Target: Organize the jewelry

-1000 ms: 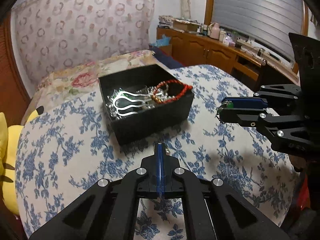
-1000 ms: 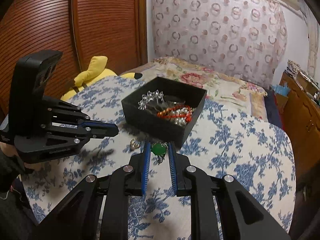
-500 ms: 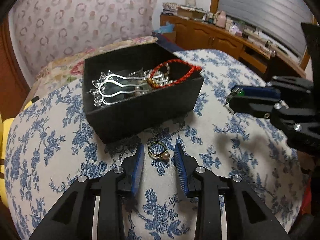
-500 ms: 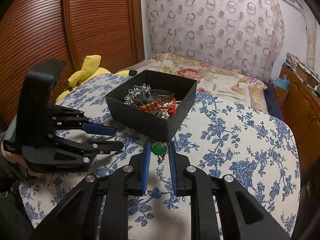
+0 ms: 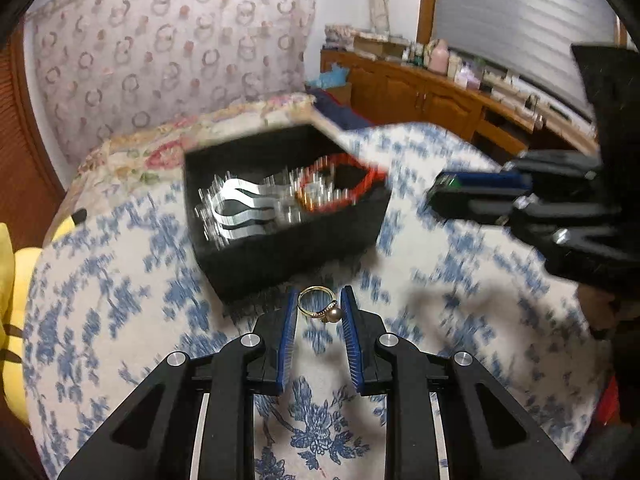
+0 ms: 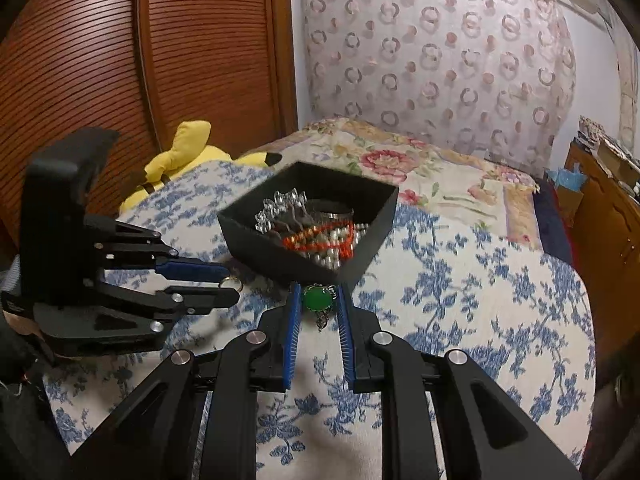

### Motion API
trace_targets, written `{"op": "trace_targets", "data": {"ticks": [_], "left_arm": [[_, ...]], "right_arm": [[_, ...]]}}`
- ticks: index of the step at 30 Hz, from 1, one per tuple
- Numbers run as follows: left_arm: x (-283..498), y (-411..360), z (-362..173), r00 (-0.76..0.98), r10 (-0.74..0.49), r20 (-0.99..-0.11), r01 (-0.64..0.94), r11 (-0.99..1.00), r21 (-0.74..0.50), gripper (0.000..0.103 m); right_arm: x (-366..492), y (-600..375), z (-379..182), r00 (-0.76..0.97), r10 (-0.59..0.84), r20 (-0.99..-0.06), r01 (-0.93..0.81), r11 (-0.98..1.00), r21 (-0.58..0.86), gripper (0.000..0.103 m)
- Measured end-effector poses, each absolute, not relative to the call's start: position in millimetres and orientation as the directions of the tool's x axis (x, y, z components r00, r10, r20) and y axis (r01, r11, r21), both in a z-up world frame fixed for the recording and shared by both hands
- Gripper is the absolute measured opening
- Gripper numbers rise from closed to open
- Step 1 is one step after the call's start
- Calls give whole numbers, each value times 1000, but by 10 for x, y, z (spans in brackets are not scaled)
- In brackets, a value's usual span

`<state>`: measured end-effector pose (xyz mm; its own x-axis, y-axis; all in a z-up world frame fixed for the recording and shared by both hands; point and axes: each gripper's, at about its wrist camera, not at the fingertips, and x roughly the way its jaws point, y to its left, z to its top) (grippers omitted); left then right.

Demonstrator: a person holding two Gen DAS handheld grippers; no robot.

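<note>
**Two rings held beside one black box**

A big round counter (image 6: 460, 280) has a white cloth with blue flowers on it. One bed (image 6: 420, 164) with a flowery cover sits behind it. One yellow soft toy (image 6: 180, 152) pokes out beside the bed.

One black box (image 5: 288, 240) sits on the counter. Inside are shiny silver hair pins (image 5: 240, 208), one red bead bracelet (image 5: 344, 184) and some pearl beads (image 6: 328, 256).

There are two grippers. The left gripper (image 5: 319, 304) is just in front of the box. Its jaws are closing, and one gold ring with a pearl (image 5: 320, 306) sits between them, touching the pads on both sides. The right gripper (image 6: 318, 300) is off to the right of the box. Its jaws are clenched on one green stone ring (image 6: 318, 300), held up near the box corner.
</note>
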<state>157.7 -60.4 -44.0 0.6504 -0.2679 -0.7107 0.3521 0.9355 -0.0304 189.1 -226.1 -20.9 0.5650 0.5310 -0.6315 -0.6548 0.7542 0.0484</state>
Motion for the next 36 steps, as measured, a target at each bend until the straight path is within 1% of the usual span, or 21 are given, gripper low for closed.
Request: {"op": "trace_targets", "data": {"ticks": [4, 7, 14, 18, 20, 21, 23, 24, 26, 27, 28, 29, 30, 32, 34, 35, 36], "left_arm": [[1662, -557, -191, 694, -275, -665, 344, 938, -29, 21], [1799, -505, -121, 713, -263, -650, 323, 946, -29, 21], [2137, -365, -167, 721, -221, -657, 262, 964, -37, 21], [2191, -318, -220, 718, -212, -663, 240, 969, -50, 22], [2192, -305, -229, 719, -202, -665, 230, 972, -46, 36], [2183, -297, -225, 722, -200, -663, 228, 973, -45, 38], [2144, -282, -212, 729, -190, -658, 216, 975, -41, 48], [2121, -276, -198, 733, -182, -655, 209, 977, -37, 50], [2037, -248, -172, 747, -157, -646, 187, 982, -23, 62], [1978, -232, -158, 755, -148, -639, 177, 984, -18, 65], [1921, -221, -137, 762, -141, -633, 168, 986, -17, 74], [1879, -209, -122, 767, -136, -627, 162, 987, -17, 82], [1798, -192, -92, 778, -129, -615, 150, 989, -17, 85], [1642, -175, -39, 794, -107, -599, 127, 992, -8, 92], [1522, -141, -2, 807, -81, -586, 105, 994, 8, 95], [1431, -134, 19, 813, -70, -578, 95, 995, 12, 95], [1365, -137, 35, 817, -64, -574, 88, 996, 14, 95]], "right_arm": [[2025, -2169, -66, 581, 542, -607, -657, 753, 43, 20], [2177, -2083, -29, 582, 544, -605, -657, 753, 46, 20], [2506, -1962, -61, 572, 535, -621, -645, 762, 62, 20], [2637, -1915, -84, 569, 538, -622, -642, 764, 73, 21], [2691, -1898, -101, 569, 535, -625, -637, 767, 76, 29], [2702, -1894, -108, 569, 533, -626, -635, 768, 77, 34], [2687, -1897, -111, 568, 537, -624, -636, 767, 81, 34], [2694, -1906, -103, 574, 532, -623, -630, 772, 79, 35], [2623, -1957, -81, 598, 520, -609, -606, 791, 81, 35], [2569, -1989, -68, 608, 519, -601, -595, 799, 87, 40], [2502, -2020, -51, 618, 519, -590, -587, 805, 93, 47], [2405, -2061, -30, 631, 519, -577, -577, 811, 98, 49], [2327, -2091, -15, 642, 513, -570, -567, 818, 97, 52], [2155, -2159, 8, 667, 497, -554, -545, 833, 91, 61], [1947, -2225, 34, 698, 475, -536, -518, 852, 82, 72], [1868, -2260, 43, 709, 470, -527, -509, 857, 80, 75], [1776, -2296, 53, 722, 459, -517, -494, 866, 79, 80]]}}
